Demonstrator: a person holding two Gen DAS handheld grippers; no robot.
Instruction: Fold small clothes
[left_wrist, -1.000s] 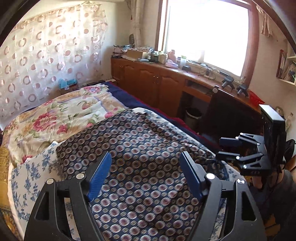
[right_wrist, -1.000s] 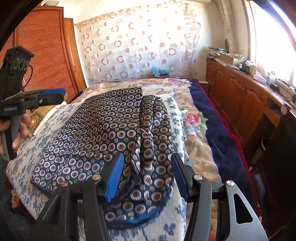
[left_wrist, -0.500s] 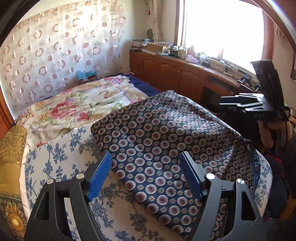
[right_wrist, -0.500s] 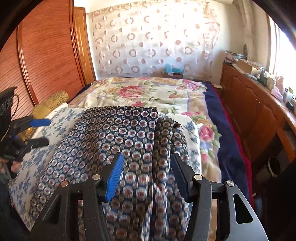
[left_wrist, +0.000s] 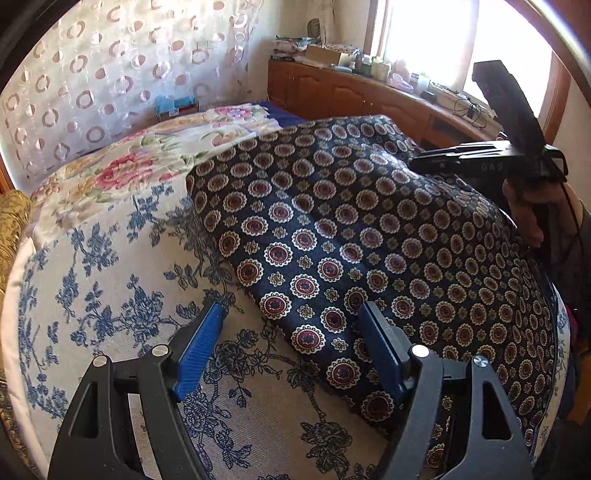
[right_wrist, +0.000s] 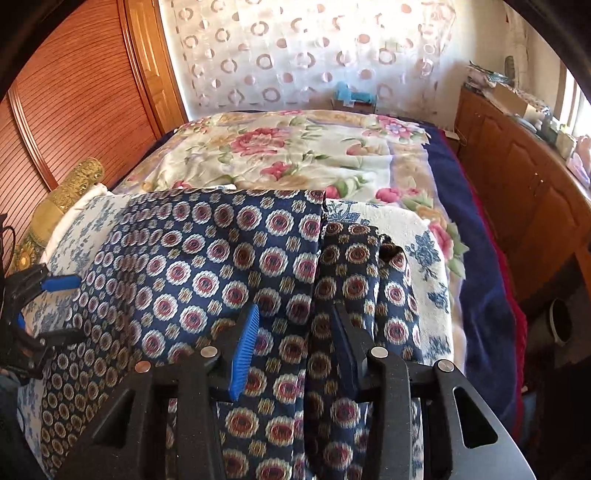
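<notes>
A navy garment with round red-and-white medallions (left_wrist: 351, 236) lies spread on a blue-flowered white cushion (left_wrist: 103, 280) on the bed. My left gripper (left_wrist: 291, 328) is open and empty, low over the garment's left edge, one finger over the cushion and one over the cloth. My right gripper (right_wrist: 295, 325) is open and empty, straddling the seam between the flat panel (right_wrist: 207, 266) and a bunched narrower strip (right_wrist: 365, 273). The right gripper shows in the left wrist view (left_wrist: 476, 157); the left gripper shows in the right wrist view (right_wrist: 40, 306).
A floral bedspread (right_wrist: 295, 155) covers the bed beyond the cushion, over a dark blue sheet (right_wrist: 476, 258). A gold bolster (right_wrist: 66, 199) lies at the left. A wooden wardrobe (right_wrist: 74, 96) stands left, a wooden counter (right_wrist: 524, 177) right, a curtain (right_wrist: 306, 51) behind.
Both grippers have dropped lower and closer to the garment. The left one has shifted left toward the garment's edge; the right one has moved forward over the seam. Both stay open.
</notes>
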